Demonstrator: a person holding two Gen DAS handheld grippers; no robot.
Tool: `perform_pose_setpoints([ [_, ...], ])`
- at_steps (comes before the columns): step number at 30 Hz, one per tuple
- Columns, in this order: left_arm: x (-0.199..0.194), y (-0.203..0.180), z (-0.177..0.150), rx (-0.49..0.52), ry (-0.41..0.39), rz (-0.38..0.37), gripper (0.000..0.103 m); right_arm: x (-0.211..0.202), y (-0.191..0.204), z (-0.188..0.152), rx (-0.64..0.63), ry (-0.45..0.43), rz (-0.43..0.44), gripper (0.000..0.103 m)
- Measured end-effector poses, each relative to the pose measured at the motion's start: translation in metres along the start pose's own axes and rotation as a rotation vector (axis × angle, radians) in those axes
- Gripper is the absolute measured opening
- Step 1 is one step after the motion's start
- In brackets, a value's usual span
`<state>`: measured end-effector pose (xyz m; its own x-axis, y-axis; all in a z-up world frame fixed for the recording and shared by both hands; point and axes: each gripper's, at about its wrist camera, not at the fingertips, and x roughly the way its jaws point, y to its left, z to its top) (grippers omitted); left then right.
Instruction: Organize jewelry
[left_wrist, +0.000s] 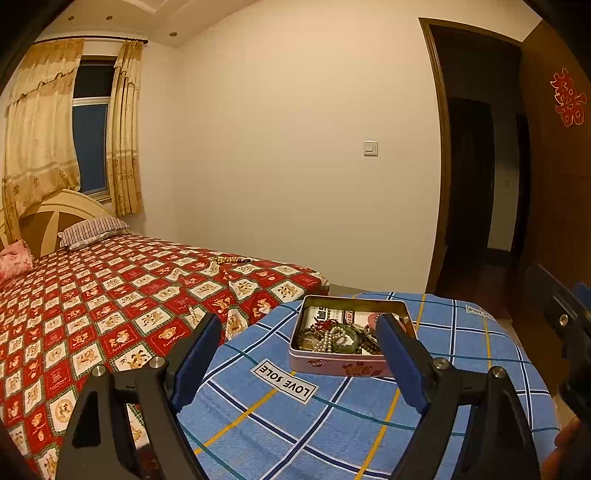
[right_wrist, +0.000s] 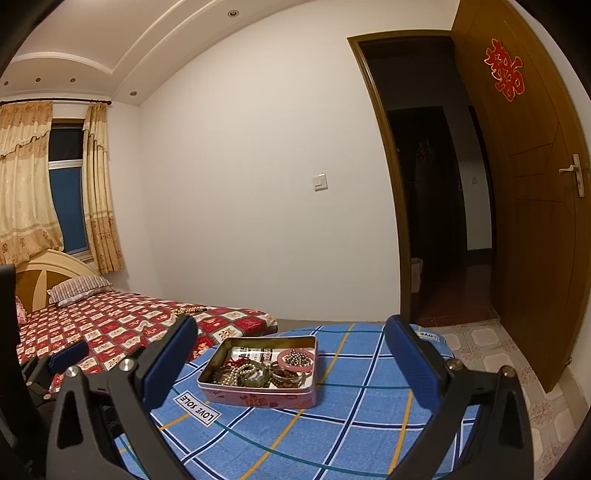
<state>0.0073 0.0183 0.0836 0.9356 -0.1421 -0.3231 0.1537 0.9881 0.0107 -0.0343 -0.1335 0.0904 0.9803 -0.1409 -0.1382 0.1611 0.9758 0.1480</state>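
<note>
tin: an open pink tin (left_wrist: 349, 341) stands on the desk (left_wrist: 332, 424), which is covered with a blue checked cloth; inside lie mixed bead strings and bangles (right_wrist: 255, 371), tangled together

second piece: a string of light beads (left_wrist: 227, 259) lies far away on the bed (left_wrist: 110, 314), well apart from the tin

direction: the tin is straight ahead of both tools and a little below them; in the left view it sits between the two pads but further forward, not touched

long axis: the tin's long side runs across the left view, and slants from near left to far right in the right view

nearer hand: I judge the left one is nearer, because the tin looks larger between its pads

left hand-held gripper (left_wrist: 295, 360): jaws wide apart, nothing held, pointing slightly downward at the tin

right hand-held gripper (right_wrist: 291, 369): jaws also wide, empty, almost level; the tin is in front of it, towards its left pad

next move: probably a forward and downward reach into the tin to pick out one piece
</note>
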Motion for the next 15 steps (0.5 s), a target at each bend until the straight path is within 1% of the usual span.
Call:
perform_pose_setpoints([
  [15,0.0012,0.0001,-0.0006,-0.002,0.001,0.003,0.085,0.0005,-0.0001,-0.0018,0.003,0.006,0.003,0.103],
])
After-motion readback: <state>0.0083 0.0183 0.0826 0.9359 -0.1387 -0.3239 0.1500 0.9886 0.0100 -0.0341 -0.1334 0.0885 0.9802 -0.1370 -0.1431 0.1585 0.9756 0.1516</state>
